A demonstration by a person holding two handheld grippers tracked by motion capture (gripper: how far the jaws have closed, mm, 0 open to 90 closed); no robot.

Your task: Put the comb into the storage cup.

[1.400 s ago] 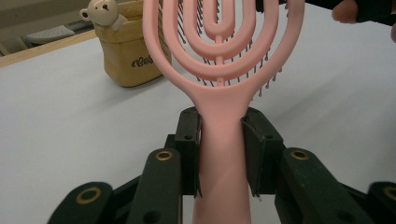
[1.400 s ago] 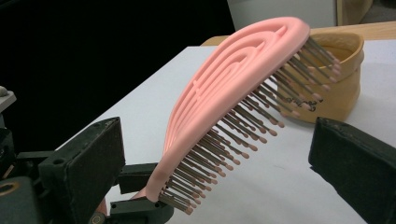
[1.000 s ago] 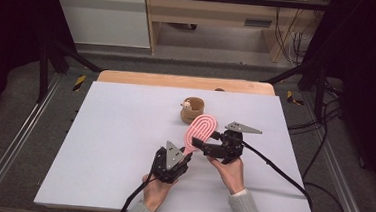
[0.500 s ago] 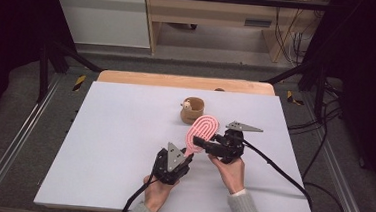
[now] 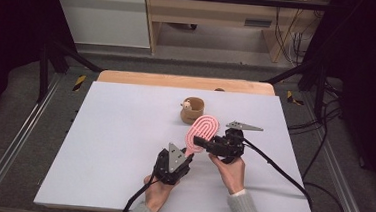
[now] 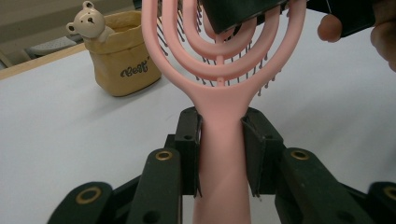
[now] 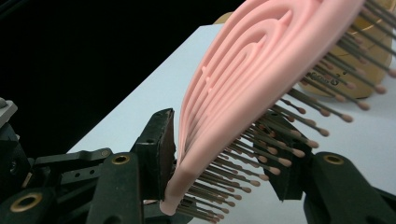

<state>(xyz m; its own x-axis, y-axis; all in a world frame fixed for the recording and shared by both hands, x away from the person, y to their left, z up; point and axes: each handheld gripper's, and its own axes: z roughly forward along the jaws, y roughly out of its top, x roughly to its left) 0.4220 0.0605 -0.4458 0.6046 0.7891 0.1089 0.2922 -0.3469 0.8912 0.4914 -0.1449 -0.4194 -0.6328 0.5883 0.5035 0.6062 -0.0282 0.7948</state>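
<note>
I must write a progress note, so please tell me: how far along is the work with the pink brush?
Done: the left gripper is clamped on the pink brush handle, holding it above the table. In hand: the right gripper has just been closing on the brush head, one pad at its back, the other among the bristles. Left: probably passing it over; the beige pouch stands untouched.

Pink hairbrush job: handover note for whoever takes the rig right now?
Left gripper: shut on the pink hairbrush at its handle, holding it above the white table.
Right gripper: jaws have just been closing on the brush head, one pad on the smooth back, the other among the bristles; looks like a grip now.
Tan bear pouch: upright on the table just beyond the brush, not touched.
Done: brush lifted and held by both grippers.
Left: probably pass it to one gripper and take it to the pouch; that is a guess from the layout.
</note>
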